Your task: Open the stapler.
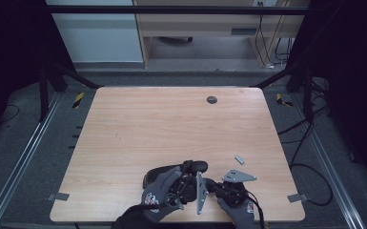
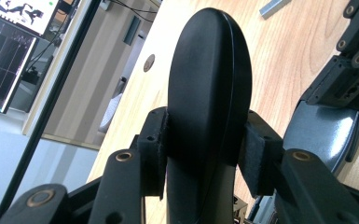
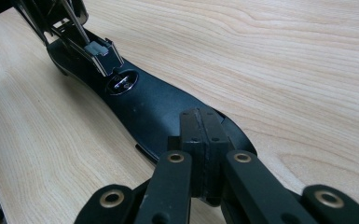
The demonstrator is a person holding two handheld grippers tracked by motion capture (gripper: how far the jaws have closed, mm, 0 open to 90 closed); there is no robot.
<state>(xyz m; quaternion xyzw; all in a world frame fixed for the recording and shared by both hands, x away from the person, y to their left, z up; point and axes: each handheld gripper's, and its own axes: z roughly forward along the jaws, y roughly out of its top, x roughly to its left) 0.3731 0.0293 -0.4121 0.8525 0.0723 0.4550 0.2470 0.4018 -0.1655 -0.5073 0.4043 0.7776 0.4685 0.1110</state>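
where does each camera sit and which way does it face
high view: above the person's side, facing forward and down at the table; left hand and right hand at bottom.
left gripper view: on the left gripper, along jaws clamped on the stapler lid.
right gripper view: on the right gripper, shut jaws over the stapler base.
shared: staple strip, in high and left gripper views.

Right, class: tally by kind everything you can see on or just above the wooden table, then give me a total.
Black stapler: 1
Small grey bar: 1
Tongs: 2 (left tongs, right tongs)
Total: 4
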